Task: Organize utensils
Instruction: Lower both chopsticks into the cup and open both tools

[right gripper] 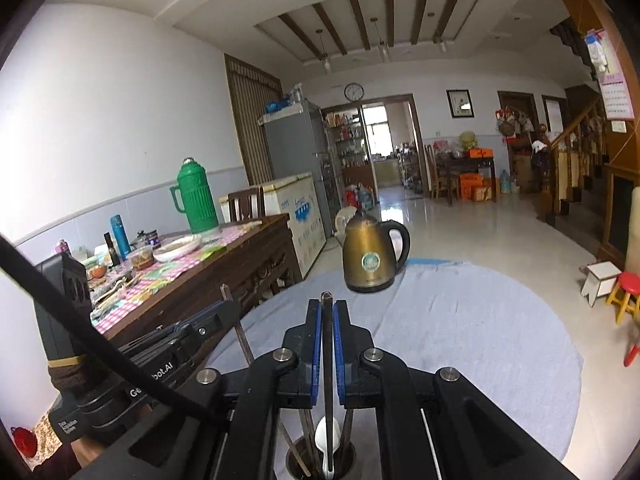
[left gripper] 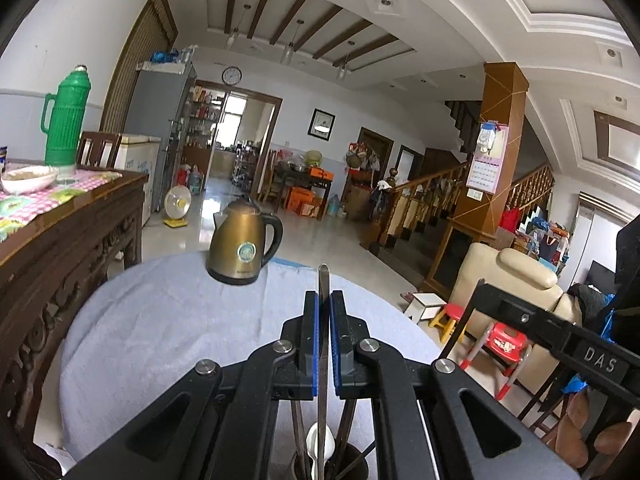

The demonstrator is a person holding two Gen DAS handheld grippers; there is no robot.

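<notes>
**Both grippers carry utensils above the holder**

A round tabletop (left gripper: 160, 320) under a pale blue cloth fills the lower centre of both views, with a bronze electric kettle (left gripper: 242, 240) at its far edge. At bottom centre stands a dark utensil holder (right gripper: 320, 460), already holding a white spoon (right gripper: 327, 440) and several sticks. The left hand-held gripper (left gripper: 324, 312) pinches a flat metal utensil handle (left gripper: 323, 280); the right hand-held gripper (right gripper: 327, 320) pinches a dark chopstick (right gripper: 327, 360). Both are held upright over the holder, likely for dropping in.
</notes>
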